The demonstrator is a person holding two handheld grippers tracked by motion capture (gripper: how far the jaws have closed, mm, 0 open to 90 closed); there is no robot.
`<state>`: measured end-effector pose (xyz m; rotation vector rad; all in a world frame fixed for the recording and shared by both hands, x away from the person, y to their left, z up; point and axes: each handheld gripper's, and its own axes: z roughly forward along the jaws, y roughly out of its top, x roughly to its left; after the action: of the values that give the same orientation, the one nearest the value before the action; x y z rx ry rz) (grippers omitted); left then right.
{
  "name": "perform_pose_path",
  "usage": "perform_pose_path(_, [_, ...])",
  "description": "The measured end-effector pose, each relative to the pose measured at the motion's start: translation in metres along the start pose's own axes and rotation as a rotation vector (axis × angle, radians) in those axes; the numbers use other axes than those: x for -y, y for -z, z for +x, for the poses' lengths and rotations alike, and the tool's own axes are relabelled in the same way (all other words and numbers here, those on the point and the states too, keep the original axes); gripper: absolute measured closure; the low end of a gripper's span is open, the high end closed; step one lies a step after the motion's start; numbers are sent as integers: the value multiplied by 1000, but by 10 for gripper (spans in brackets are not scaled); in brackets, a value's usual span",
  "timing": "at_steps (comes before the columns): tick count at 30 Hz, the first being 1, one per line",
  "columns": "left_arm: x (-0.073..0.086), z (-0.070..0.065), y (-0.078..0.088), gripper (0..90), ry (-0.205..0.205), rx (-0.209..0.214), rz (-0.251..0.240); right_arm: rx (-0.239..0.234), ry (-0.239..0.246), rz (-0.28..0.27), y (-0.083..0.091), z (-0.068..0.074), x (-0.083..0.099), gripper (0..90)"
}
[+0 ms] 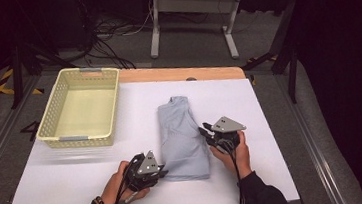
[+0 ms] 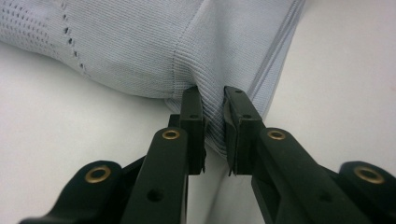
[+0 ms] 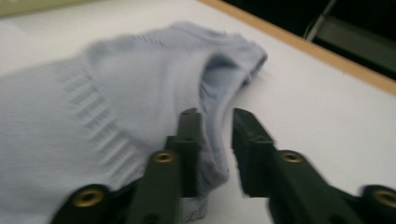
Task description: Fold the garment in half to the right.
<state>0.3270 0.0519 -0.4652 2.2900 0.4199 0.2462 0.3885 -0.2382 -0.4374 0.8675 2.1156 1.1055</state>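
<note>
Gripping the near end of a pale blue knit sweater (image 1: 181, 137), the left claw (image 1: 162, 173) sits at the bottom left corner of the folded garment, low on the white desk (image 1: 249, 105). In the left gripper view its jaws stand close together with a ribbed hem pinched between the pads (image 2: 195, 108), so it looks clamped on the cloth. The right claw (image 1: 206, 131) lies against the sweater's right edge, about halfway up. In the right gripper view its left jaw presses on a fold of the knit while the right jaw stands off over bare desk, a clear gap between them; the picture is blurred, and I cannot tell whether any cloth is really caught, so I read it as parted and not yet gripping. The sweater itself lies in the middle of the desk, already folded into a long narrow strip running away from the person, collar end farthest off. Beyond and to the left stands a pale yellow plastic basket (image 1: 106, 103) with nothing in it, well apart from the garment. Judging from this, the lengthwise folds are done; what seems left is a crosswise fold and then moving the bundle to the basket.
</note>
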Motion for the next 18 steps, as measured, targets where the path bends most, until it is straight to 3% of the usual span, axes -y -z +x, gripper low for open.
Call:
perform_pose_path(3, [0,-2,0,809,-31,-12,5,5,35,-44,17,4,-7,897])
perform_pose_path(8, [1,-1,0,810,-14,2,-6,-50,52,-66,42,16,-13,899])
perform_pose_path(13, [2,-5,1,810,-23,-5,-5,-152,52,-23,49,34,-4,899])
perform_pose_path(18, [6,-3,0,809,-2,7,-30,-171,89,57,52,54,16,899])
